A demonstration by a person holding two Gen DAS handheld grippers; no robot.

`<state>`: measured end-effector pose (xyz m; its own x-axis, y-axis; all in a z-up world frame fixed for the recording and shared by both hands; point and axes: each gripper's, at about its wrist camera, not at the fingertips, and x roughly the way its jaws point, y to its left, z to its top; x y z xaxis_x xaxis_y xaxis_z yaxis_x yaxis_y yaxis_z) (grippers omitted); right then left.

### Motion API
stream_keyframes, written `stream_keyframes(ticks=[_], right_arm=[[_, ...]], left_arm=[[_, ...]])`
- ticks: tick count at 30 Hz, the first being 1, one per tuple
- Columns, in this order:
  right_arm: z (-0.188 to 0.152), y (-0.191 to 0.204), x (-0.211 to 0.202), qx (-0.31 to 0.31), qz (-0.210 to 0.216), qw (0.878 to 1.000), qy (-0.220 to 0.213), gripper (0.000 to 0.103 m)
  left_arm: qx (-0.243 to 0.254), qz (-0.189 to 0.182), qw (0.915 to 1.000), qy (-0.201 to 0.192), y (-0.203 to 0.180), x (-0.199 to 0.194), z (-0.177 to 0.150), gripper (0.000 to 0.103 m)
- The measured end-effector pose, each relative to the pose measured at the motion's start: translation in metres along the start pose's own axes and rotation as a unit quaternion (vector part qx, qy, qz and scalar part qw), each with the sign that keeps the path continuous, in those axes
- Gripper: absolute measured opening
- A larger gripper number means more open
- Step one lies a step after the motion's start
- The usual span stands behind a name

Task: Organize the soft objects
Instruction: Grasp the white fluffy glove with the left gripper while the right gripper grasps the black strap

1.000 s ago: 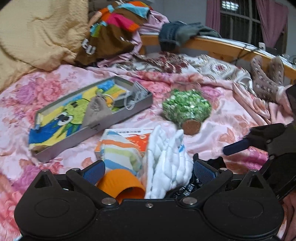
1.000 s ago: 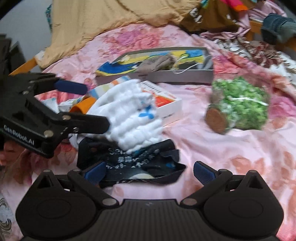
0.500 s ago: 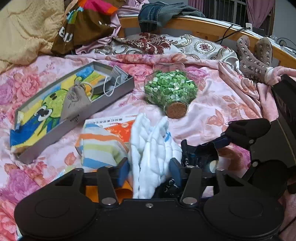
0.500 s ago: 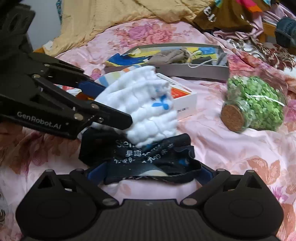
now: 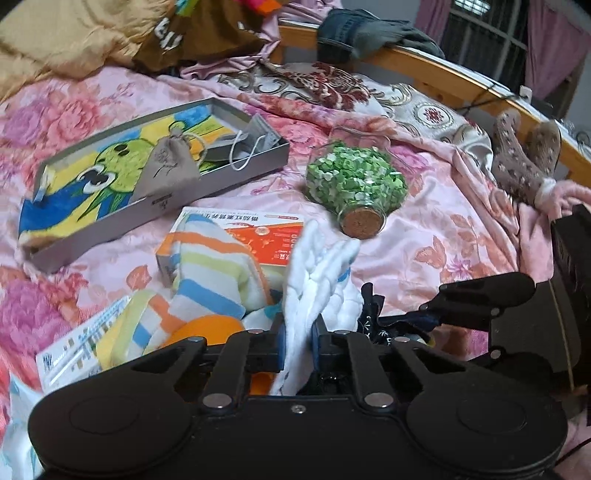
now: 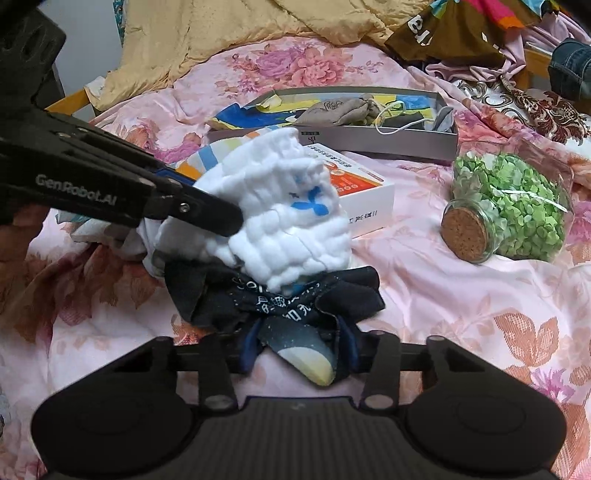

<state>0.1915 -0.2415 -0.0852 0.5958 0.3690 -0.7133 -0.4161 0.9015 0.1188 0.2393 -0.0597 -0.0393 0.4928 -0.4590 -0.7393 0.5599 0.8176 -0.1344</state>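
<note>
Bedroom: floral-quilted bed point(image 5: 424, 236), strewn clothes point(image 5: 207, 33)

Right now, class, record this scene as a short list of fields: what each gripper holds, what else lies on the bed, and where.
surface: pink floral bedspread
left gripper: fingers shut on white quilted cloth
right gripper: fingers shut on dark printed cloth
cloth relation: white cloth rests on top of the dark one
striped towel: lies over the orange-and-white box
grey tray: holds a small drawstring pouch
jar of green pieces: on its side, cork facing the camera
</note>
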Motion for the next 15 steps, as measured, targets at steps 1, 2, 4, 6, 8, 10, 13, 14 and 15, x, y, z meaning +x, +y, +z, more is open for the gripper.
stream_keyframes(ticks=[1,2,4,6,8,10,13,14,15], right_arm=[[0.000,0.000,0.000,-0.001,0.001,1.000,-0.001,0.036],[0.001,0.001,-0.001,-0.003,0.002,1.000,-0.004,0.033],[0.000,0.003,-0.003,-0.008,0.003,1.000,-0.008,0.022],[0.000,0.006,-0.007,-0.015,0.001,1.000,-0.018,0.017],[0.000,0.008,-0.011,-0.019,-0.002,0.999,-0.030,0.015],[0.001,0.008,-0.017,-0.016,-0.010,0.999,-0.046,0.013],[0.001,0.002,-0.025,0.003,-0.032,0.997,-0.074,0.012],[0.001,0.000,-0.027,0.011,-0.037,0.996,-0.080,0.012],[0.001,-0.004,-0.030,0.022,-0.045,0.995,-0.089,0.012]], left_arm=[[-0.001,-0.001,1.0000,-0.002,-0.001,-0.002,-0.002,0.014],[0.000,-0.001,1.0000,-0.003,-0.002,-0.003,-0.004,0.013],[0.004,0.003,1.0000,-0.007,-0.005,-0.006,-0.008,0.012],[0.005,0.011,0.9998,-0.012,-0.007,-0.009,-0.011,0.011],[0.001,0.018,0.9997,-0.015,-0.007,-0.012,-0.013,0.011],[-0.007,0.023,0.9995,-0.021,-0.006,-0.017,-0.013,0.011],[-0.017,0.031,0.9988,-0.035,-0.005,-0.023,-0.013,0.011],[-0.019,0.037,0.9984,-0.037,-0.005,-0.024,-0.013,0.011],[-0.020,0.043,0.9981,-0.040,-0.005,-0.026,-0.013,0.011]])
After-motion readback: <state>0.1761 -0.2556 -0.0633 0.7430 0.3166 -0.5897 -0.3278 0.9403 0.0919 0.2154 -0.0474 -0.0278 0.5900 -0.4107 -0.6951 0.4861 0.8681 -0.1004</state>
